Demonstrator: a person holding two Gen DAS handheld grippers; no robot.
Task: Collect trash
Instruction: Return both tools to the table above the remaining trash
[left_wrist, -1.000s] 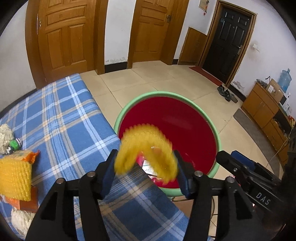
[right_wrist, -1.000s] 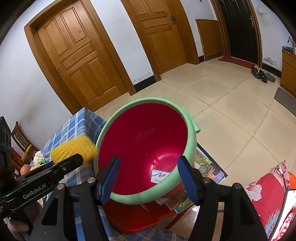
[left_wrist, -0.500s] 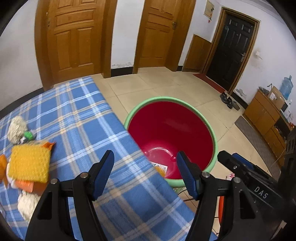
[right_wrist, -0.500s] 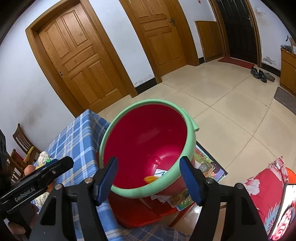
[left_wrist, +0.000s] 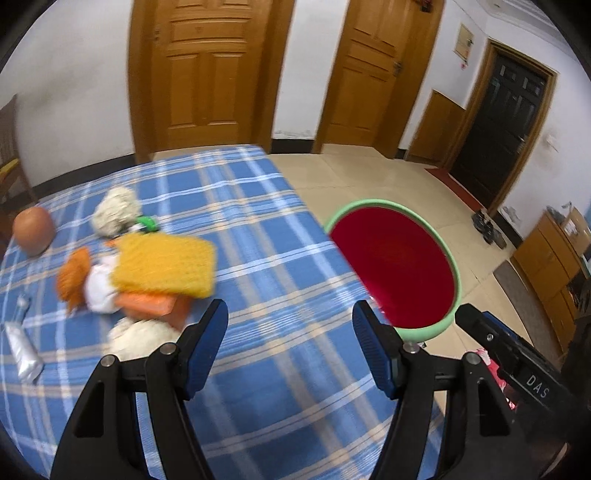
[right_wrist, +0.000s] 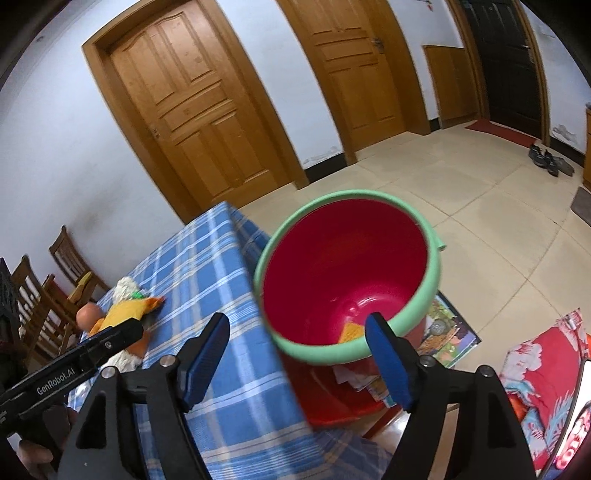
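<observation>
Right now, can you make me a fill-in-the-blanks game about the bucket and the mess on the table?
1. The bucket is red inside and its rim is ____.
2. The tablecloth has blue and white ____.
3. The left claw holds ____.
4. The yellow sponge lies on the ____.

Missing words: green; checks; nothing; table

The yellow foam net that the left gripper (left_wrist: 290, 332) pinched a second ago is out of its jaws, which now stand apart and empty. A yellow piece (right_wrist: 351, 331) now lies at 6 o'clock in the red bucket (right_wrist: 332, 258). The left gripper has swung from the bucket toward the trash pile (left_wrist: 147, 269), now at its 10 o'clock. The right gripper (right_wrist: 297, 343) is opening, empty.
</observation>
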